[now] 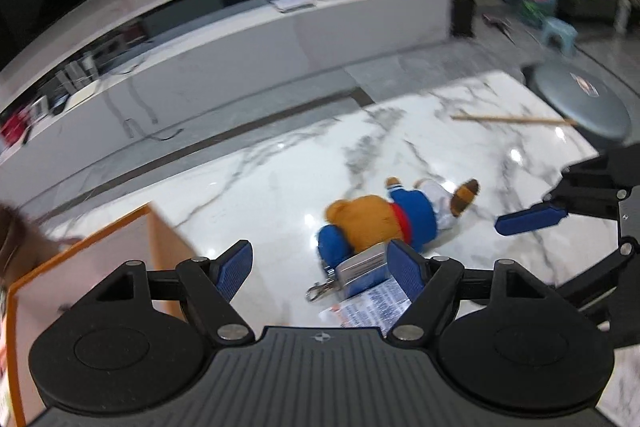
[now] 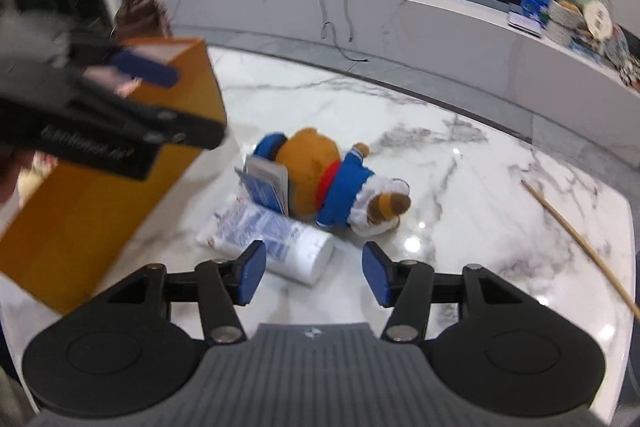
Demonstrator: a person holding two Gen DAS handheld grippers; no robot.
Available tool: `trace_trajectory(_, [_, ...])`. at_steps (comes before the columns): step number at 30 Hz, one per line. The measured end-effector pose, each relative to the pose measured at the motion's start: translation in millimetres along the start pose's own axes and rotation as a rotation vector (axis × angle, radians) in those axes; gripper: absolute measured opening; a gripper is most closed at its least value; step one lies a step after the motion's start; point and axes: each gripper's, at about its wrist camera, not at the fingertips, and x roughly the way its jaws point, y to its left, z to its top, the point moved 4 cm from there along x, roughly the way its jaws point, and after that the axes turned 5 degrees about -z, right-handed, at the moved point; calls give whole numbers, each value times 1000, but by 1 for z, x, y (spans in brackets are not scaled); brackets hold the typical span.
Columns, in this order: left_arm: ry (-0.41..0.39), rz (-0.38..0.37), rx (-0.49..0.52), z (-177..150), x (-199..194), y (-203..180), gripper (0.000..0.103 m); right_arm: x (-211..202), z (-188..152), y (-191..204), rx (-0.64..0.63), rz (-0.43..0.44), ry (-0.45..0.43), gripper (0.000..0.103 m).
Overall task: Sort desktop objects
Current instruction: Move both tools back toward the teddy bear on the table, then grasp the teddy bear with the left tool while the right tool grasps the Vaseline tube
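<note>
A brown teddy bear in blue clothes [image 1: 384, 221] [image 2: 320, 171] lies on the white marble table [image 1: 260, 195] [image 2: 460, 187]. A blue card box [image 1: 364, 273] [image 2: 267, 187] leans against it, with a white printed packet [image 1: 370, 303] [image 2: 268, 241] in front. An open orange box [image 1: 100, 259] [image 2: 120, 155] stands at the left. My left gripper [image 1: 320, 265] is open and empty, above the orange box's edge; it also shows in the right wrist view [image 2: 140, 67]. My right gripper [image 2: 314, 273] is open and empty, just short of the packet, and shows at the right in the left wrist view [image 1: 532, 217].
A thin wooden stick [image 1: 516, 119] [image 2: 580, 247] lies on the far right of the table. A grey round stool [image 1: 580, 99] stands beyond the table's corner. A long white TV bench [image 1: 240, 39] [image 2: 400, 11] with clutter runs behind.
</note>
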Motion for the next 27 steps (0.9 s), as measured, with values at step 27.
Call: trace_trajectory(27, [382, -201, 234, 31, 139, -12, 85, 26, -2, 37, -339, 133, -20, 65])
